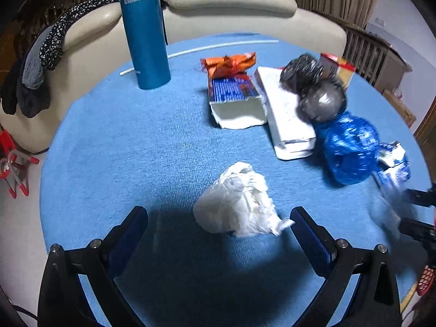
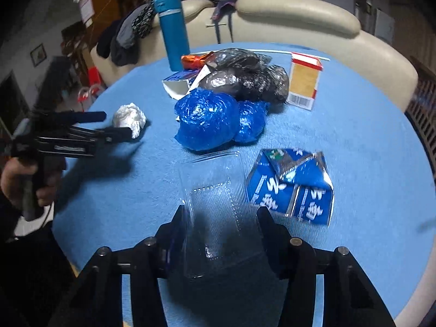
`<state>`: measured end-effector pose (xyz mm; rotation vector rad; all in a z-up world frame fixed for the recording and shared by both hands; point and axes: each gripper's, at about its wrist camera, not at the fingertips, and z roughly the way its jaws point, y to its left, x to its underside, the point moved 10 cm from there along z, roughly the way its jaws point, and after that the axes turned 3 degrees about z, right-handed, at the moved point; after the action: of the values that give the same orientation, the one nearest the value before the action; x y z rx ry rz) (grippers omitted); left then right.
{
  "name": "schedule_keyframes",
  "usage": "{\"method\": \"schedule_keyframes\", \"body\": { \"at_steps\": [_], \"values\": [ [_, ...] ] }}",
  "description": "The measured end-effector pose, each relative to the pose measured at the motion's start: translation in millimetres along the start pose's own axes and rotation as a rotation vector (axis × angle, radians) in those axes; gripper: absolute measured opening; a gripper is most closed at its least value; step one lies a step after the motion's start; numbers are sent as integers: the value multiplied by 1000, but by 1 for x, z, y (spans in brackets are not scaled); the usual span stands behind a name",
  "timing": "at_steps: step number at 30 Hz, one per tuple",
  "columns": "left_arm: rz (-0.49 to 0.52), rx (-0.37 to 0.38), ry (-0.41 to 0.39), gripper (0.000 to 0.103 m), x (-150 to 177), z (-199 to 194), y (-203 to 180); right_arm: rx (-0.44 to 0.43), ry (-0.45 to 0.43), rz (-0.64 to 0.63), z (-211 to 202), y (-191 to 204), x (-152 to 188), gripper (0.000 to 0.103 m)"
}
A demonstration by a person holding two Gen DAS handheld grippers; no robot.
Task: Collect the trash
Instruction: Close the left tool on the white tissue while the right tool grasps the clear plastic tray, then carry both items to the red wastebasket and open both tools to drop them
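Two grabs pending: left gripper (image 1: pixel 218 229) wide open, holding nothing, should straddle the crumpled tissue (image 1: pixel 239 204) squarely; right gripper (image 2: pixel 222 226) brackets the clear plastic clamshell (image 2: pixel 218 207), grip unclear, squeeze gently.

Bottle (image 1: pixel 144 30) top cut off by frame edge in left view. Right gripper (image 1: pixel 419 215) half out of frame there, motion-blurred; clear tray (image 1: pixel 387 212) by it just a smear. Black bags (image 2: pixel 245 79) hide most of white box (image 2: pixel 203 77) in right view.

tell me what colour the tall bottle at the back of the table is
The tall bottle is teal blue with a paler band near its top, clearest in the left wrist view.
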<state>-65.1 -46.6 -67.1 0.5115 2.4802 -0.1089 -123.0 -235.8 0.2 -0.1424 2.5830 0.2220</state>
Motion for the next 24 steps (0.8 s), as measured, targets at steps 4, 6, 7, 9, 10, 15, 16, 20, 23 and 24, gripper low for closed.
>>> {"method": "schedule_keyframes", "body": {
  "at_steps": [4,6,7,9,10,15,16,20,23,24],
  "values": [
    [23,26,2,76,0,7,-7,4,-14,59,-5,-3,5,54],
    [23,37,3,54,-2,5,-8,11,-19,83,-7,-4,7,54],
    [22,33,5,48,-3,4,-8,14,-21,89,-7,-5,7,54],
    [3,52,-3,46,-6,-1,-8,26,-33,112,-11,-7,7,54],
    [0,53,-11,45,-7,-4,-8,31,-40,122,-13,-10,8,54],
    [-4,69,-77,45,-15,-30,-18,69,-77,171,-31,-22,8,54],
    [0,79,-86,45,-17,-37,-22,75,-85,178,-35,-24,8,54],
    [31,116,-118,45,-23,-54,-42,114,-118,225,-57,-39,15,54],
    [59,144,-137,45,-33,-64,-56,152,-144,259,-75,-53,22,54],
    [72,155,-141,45,-36,-66,-63,171,-153,275,-83,-59,26,54]
  ]
}}
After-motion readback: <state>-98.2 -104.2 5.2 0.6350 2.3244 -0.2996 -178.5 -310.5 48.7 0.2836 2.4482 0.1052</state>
